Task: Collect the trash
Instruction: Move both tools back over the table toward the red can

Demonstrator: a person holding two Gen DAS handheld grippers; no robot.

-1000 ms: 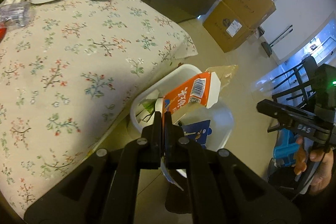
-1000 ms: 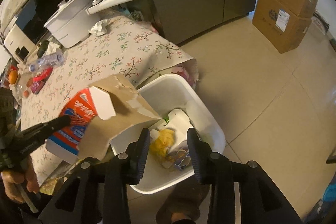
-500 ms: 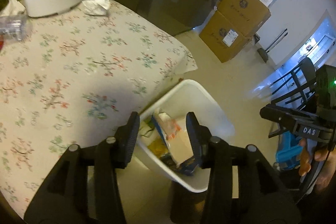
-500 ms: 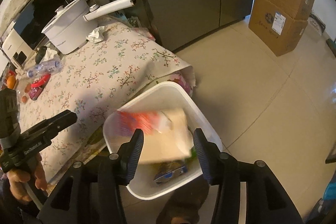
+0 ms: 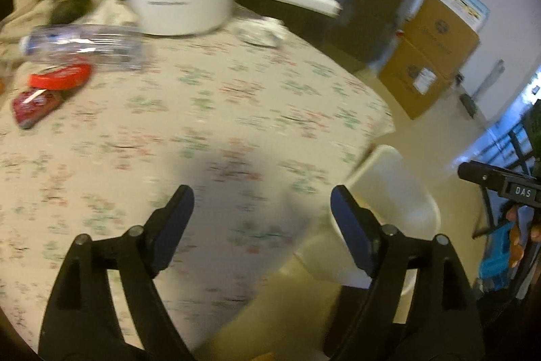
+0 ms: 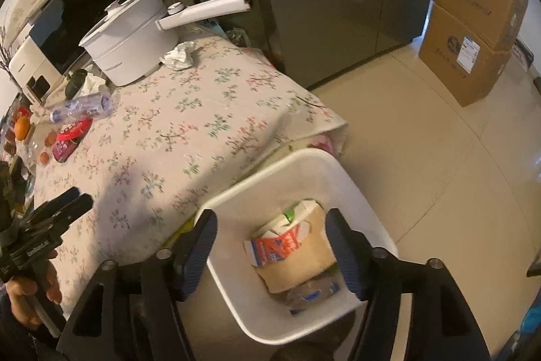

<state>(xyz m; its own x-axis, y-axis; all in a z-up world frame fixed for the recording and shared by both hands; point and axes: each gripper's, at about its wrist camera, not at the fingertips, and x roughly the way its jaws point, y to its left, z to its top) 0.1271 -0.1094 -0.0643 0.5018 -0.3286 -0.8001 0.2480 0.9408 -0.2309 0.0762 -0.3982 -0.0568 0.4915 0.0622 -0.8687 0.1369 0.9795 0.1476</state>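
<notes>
In bin [image 6: 345, 178], carton [image 6: 280, 246] dropped; both claws just opened, empty. Next I grab bottle [image 5: 84, 44] @ 10 o'clock.

- Left wrist view: heavy motion blur; floral tablecloth [image 5: 203, 110] smeared.
- Right wrist view: sharp, warm dim indoor light.
- Both: fisheye bending, dark vignetted corners.

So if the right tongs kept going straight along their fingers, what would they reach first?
Probably the orange-and-white carton lying on top of the trash inside the white bin; the open right tongs frame it, with nothing visible between, though depth is unclear.
</notes>
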